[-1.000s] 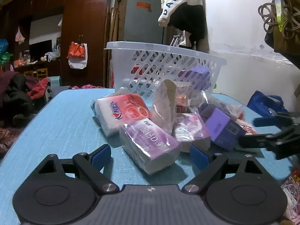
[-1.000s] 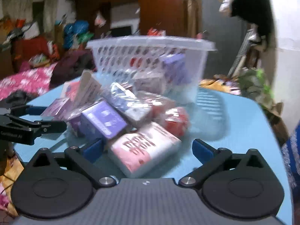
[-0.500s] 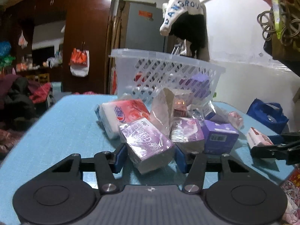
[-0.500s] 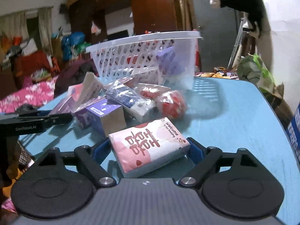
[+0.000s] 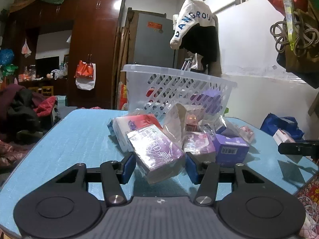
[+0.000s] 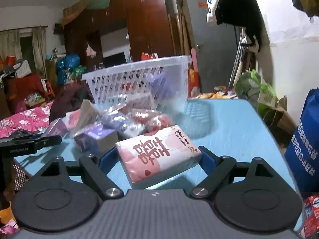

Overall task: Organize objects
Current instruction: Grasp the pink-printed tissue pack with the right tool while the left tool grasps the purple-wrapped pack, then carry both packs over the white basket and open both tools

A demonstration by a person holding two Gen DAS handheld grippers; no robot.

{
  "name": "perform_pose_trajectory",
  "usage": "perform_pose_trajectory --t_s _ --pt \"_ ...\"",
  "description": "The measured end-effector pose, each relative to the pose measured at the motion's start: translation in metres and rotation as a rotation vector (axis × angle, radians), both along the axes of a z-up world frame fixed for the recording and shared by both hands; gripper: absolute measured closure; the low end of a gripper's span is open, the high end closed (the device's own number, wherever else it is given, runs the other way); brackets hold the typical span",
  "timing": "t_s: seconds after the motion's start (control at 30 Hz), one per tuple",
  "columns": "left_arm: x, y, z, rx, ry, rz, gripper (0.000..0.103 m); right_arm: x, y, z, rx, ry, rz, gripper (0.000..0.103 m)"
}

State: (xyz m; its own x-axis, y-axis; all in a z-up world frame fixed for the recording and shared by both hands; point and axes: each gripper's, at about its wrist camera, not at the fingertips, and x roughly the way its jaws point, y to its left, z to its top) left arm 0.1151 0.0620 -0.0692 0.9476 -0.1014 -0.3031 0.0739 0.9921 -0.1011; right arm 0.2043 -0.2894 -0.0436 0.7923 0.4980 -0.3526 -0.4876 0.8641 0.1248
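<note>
My left gripper [image 5: 159, 164] is shut on a purple tissue pack [image 5: 155, 151] and holds it tilted just above the blue table [image 5: 79, 135]. My right gripper [image 6: 157, 161] is shut on a pink-and-white tissue pack [image 6: 157, 155], lifted off the table [image 6: 235, 131]. Behind both lies a pile of packs and a purple box [image 5: 231, 148], also in the right wrist view [image 6: 95, 137]. A clear plastic basket [image 5: 179, 87] stands at the far side of the pile and holds some items; it also shows in the right wrist view [image 6: 139, 81].
The right gripper's tip [image 5: 297, 148] shows at the table's right edge, the left gripper's tip [image 6: 30, 143] at its left edge. A blue bag [image 6: 305, 149] stands beside the table on the right. Clothes and clutter surround the table.
Both grippers closed from open onto their tissue packs and lifted them slightly off the table. The right view tilted, so the basket looks slanted.
</note>
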Motion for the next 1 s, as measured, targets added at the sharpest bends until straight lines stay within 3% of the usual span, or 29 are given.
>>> perform_pose_trajectory --t_s 0.37,0.57,0.77,0.9,1.0 --pt "-0.005 0.008 0.015 -0.021 -0.037 -0.001 0.046 0.002 -0.006 0.015 0.039 -0.059 -0.001 0.015" --pt "0.008 0.015 0.052 -0.028 -0.102 -0.034 0.046 0.028 0.001 0.055 0.053 -0.13 0.023 0.015" --pt "0.069 0.018 0.125 -0.015 -0.145 -0.079 0.046 0.088 0.04 0.118 0.049 -0.178 0.108 0.015" --pt "0.132 0.011 0.162 -0.008 -0.098 -0.081 0.046 0.136 0.073 0.141 0.017 -0.154 0.13 0.015" --pt "0.177 0.008 0.163 -0.026 -0.013 -0.078 0.046 0.161 0.097 0.135 -0.081 -0.137 0.104 0.015"
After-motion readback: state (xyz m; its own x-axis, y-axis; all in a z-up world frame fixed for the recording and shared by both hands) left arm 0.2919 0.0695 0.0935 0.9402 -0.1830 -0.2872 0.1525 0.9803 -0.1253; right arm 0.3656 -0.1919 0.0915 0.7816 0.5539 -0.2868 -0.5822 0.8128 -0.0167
